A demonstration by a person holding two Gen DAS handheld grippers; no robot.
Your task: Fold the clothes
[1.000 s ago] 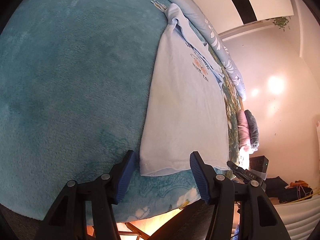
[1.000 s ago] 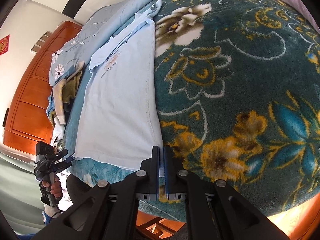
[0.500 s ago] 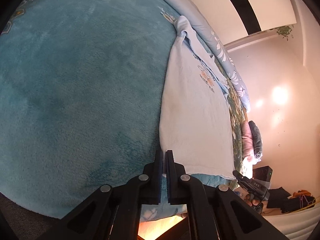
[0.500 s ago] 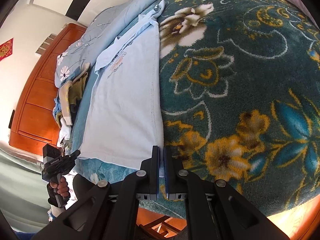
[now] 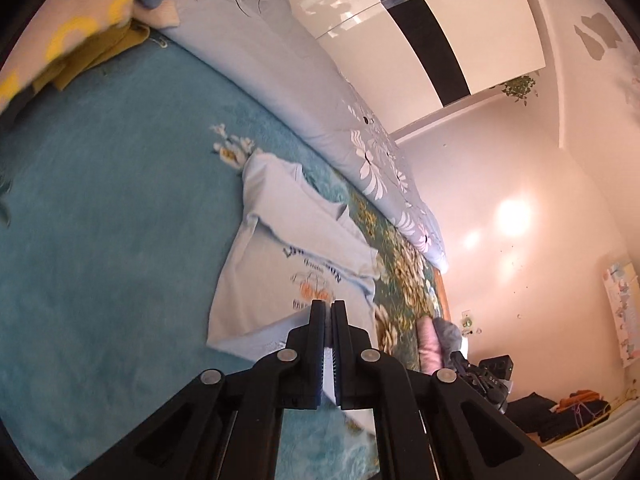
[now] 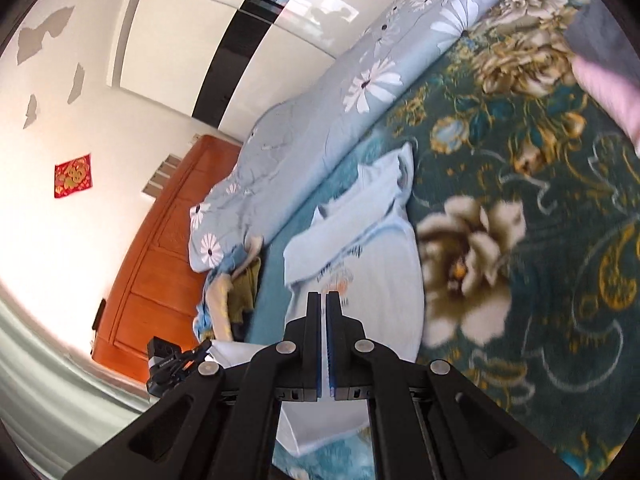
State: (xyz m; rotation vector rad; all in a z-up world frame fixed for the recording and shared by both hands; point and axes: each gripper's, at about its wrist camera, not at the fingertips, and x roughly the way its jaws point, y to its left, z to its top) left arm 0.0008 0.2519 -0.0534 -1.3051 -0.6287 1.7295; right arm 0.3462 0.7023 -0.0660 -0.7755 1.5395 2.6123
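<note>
A pale blue T-shirt (image 5: 276, 264) with an orange and dark print lies on the teal blanket (image 5: 100, 220), its sleeves folded in. My left gripper (image 5: 329, 308) is shut on the shirt's bottom hem, lifted off the bed toward the collar. In the right wrist view the same T-shirt (image 6: 384, 280) lies at the seam of teal and floral blanket (image 6: 540, 240). My right gripper (image 6: 323, 298) is shut on the hem's other corner, also raised over the shirt. The hem cloth hangs below both grippers.
A rolled blue daisy-print quilt (image 5: 304, 92) runs along the far side of the bed. A pile of clothes (image 5: 68, 40) lies at the head end, near the wooden headboard (image 6: 160, 264). Folded pink and grey clothes (image 5: 434, 340) sit at the foot end.
Both grippers, shut on the bottom hem, have risen and moved forward toward the collar, carrying the hem up over the shirt. The left gripper closed on the hem about a second ago.
</note>
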